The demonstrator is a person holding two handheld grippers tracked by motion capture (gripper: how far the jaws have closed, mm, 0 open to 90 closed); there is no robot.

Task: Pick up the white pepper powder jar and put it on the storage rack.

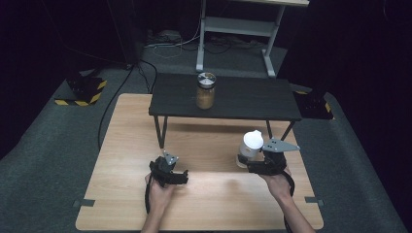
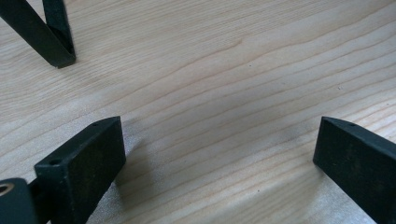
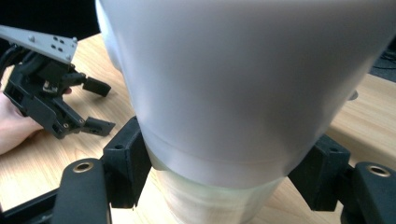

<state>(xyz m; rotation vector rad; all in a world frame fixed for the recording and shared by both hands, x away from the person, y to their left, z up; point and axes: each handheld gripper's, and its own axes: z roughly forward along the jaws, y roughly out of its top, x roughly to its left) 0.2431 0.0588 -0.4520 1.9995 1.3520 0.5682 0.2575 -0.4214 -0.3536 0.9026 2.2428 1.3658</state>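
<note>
Currently the white-lidded jar [image 1: 250, 148] sits clamped in the right gripper [image 1: 248, 162], over the right part of the light wooden surface [image 1: 209, 204]; whether its base touches the wood cannot be told. In the right gripper view, both black pads press the jar [image 3: 243, 93] just under its wide white lid.

Surface: pale wood grain, bare around the jar. A low dark shelf [image 1: 223, 99] on thin black legs stands across its far half, carrying a second jar [image 1: 205, 91] with a metal lid and tan contents. One shelf leg [image 2: 46, 32] appears in the left gripper view. Room: grey carpeted floor [image 1: 43, 145], dark surroundings, a white desk frame [image 1: 238, 29] and loose cables behind.

Right hand [image 1: 278, 184] grips from the near side, forearm angled in from below. Left gripper [image 1: 176, 171] rests low over the wood, jaws spread wide with nothing between them, held in the left hand [image 1: 159, 191].
</note>
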